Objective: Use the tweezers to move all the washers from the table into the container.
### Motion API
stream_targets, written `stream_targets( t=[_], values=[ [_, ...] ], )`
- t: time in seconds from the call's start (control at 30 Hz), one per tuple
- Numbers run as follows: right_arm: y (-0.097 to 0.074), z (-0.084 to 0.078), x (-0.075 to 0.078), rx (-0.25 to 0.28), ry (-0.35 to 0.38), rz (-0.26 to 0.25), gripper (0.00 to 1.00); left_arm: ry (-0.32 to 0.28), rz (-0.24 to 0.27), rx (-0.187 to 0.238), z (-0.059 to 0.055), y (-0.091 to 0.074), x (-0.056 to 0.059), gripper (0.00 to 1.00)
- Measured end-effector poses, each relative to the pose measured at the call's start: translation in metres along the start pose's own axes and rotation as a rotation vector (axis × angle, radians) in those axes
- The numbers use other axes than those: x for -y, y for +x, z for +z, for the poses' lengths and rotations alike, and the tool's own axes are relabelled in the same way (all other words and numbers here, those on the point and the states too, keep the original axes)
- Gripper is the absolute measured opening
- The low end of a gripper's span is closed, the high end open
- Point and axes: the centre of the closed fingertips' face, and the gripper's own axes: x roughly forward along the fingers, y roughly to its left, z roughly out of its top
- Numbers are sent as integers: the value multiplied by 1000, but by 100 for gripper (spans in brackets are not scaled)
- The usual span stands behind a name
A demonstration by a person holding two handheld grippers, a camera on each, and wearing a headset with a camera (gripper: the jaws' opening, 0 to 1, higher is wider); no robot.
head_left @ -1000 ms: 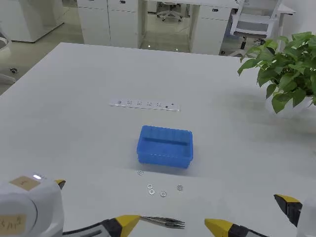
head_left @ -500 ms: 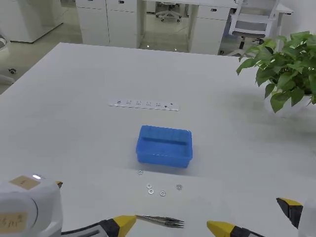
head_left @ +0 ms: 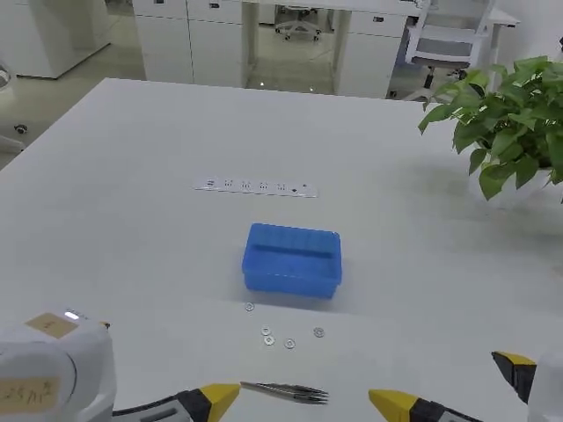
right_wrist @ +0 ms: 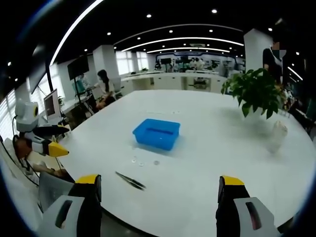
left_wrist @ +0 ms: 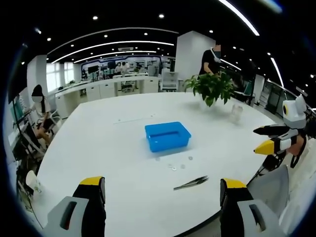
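Observation:
A blue container (head_left: pixel 292 259) stands in the middle of the white table (head_left: pixel 132 220). Several small washers (head_left: pixel 268 339) lie just in front of it. Nearer the table's front edge lie the metal tweezers (head_left: pixel 286 392), flat and untouched. My left gripper (head_left: pixel 163 362) is open at the bottom left, with its inner tip beside the tweezers' handle end. At the bottom right my right gripper (head_left: pixel 450 382) is open too, and nothing is between its jaws. In the left gripper view the tweezers (left_wrist: pixel 191 182) lie ahead of my left gripper (left_wrist: pixel 162 183), before the container (left_wrist: pixel 167 136). The right gripper view has the tweezers (right_wrist: pixel 130 180) and container (right_wrist: pixel 156 133) ahead of my right gripper (right_wrist: pixel 159 181).
A white power strip (head_left: pixel 257 186) lies flat behind the container. A potted plant (head_left: pixel 510 114) stands at the table's right side, with a small clear bottle (right_wrist: pixel 276 136) near it. Desks, chairs and people are beyond the table.

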Motion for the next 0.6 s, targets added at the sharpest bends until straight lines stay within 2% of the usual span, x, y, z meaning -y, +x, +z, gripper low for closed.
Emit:
stream_targets(
  t=[0.1,0.3,0.6],
  values=[
    [2,-1,-2,-8,-3,6,98,-3,-2,15,4,-1,0,99],
    [3,2,-2,-7,-15,7,97,7,-6,17,8,2,0,99],
    [9,5,-2,-8,-27,11,97,17,-15,12,9,5,1,99]
  ],
)
